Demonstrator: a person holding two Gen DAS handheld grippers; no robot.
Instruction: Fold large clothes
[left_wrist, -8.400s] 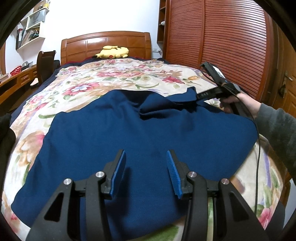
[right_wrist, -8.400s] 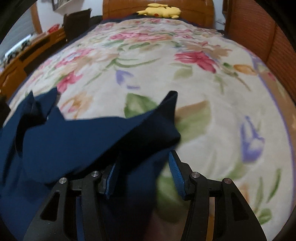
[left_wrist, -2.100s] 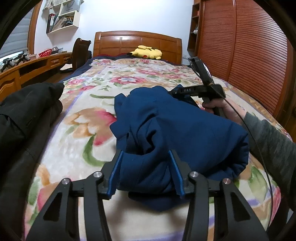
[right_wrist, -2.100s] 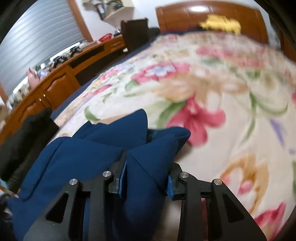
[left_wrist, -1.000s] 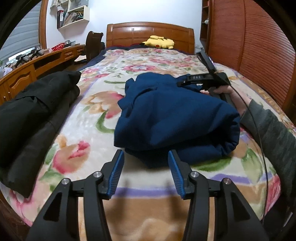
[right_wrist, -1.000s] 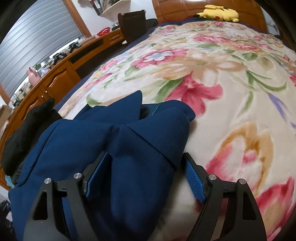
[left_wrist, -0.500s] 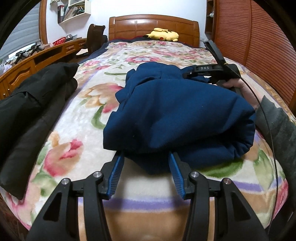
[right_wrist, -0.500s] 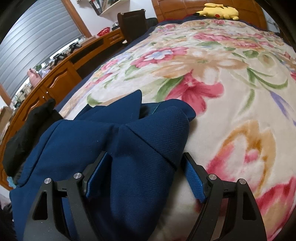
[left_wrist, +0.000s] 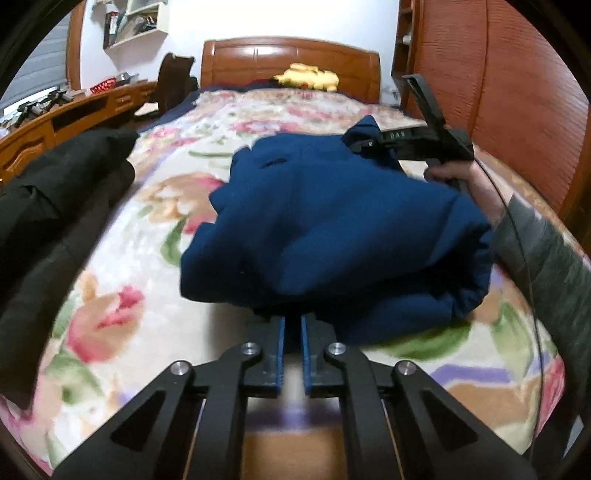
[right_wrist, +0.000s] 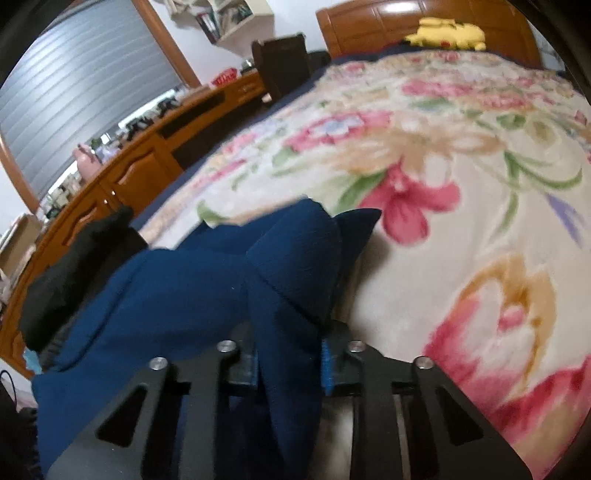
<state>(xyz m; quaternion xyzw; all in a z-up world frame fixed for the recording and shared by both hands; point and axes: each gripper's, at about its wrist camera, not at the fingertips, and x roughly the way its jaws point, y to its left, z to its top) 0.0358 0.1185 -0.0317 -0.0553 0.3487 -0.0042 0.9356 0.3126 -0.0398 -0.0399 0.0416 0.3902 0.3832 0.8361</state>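
- The folded garment (left_wrist: 332, 229) lies in the middle of the bed (left_wrist: 122, 332).
- A pile of clothes (left_wrist: 55, 206) lies at the bed's left edge, left of the garment.
- A plush toy (left_wrist: 306, 78) sits by the headboard (left_wrist: 288, 55), behind the garment.
- A surface (left_wrist: 55, 114) runs along the bed's left side.
- A wardrobe (left_wrist: 498, 92) stands to the right.

Left gripper (left_wrist: 292, 325): pointed forward and downward; its jaws had just been closing and stood nearly together, tips at the near edge of the blue garment (left_wrist: 332, 221); whether cloth was pinched could not be told.
Right gripper (right_wrist: 290, 350): also angled downward; jaws had just been closing, pads pressed on a fold of the garment.
Right hand (left_wrist: 452, 173): wrapped round the gripper's handle.
Right sleeve (left_wrist: 546, 258): grey, forearm extended forward.
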